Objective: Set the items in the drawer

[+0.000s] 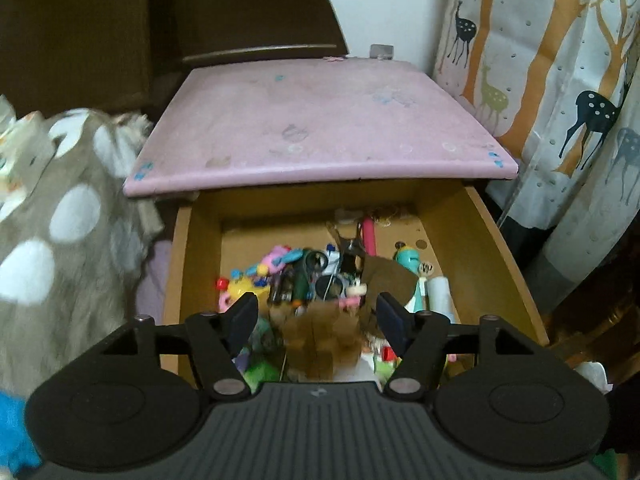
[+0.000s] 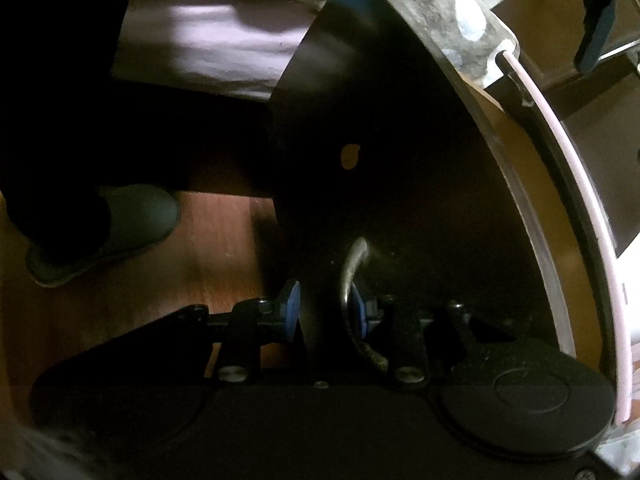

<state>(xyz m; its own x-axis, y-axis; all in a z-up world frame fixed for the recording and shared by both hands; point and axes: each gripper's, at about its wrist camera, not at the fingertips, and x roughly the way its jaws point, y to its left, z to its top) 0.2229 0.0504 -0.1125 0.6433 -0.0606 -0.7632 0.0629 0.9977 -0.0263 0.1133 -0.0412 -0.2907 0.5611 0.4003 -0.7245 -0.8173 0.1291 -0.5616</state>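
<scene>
Left tongs spread wide and holding nothing, above the near end of the open drawer under the pink desk; blurred brown item between the pads, untouched, over a heap of small toys. Right tongs narrowed around the metal handle on the dark drawer front. Slippered foot on the floor, far left.

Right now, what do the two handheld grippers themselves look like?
Both match: the left gripper and the right gripper have black bodies with ribbed tops, round discs on both sides, black linkage arms with silver screws, and dark blue pads on the jaws. No cables or sleeves show.
</scene>
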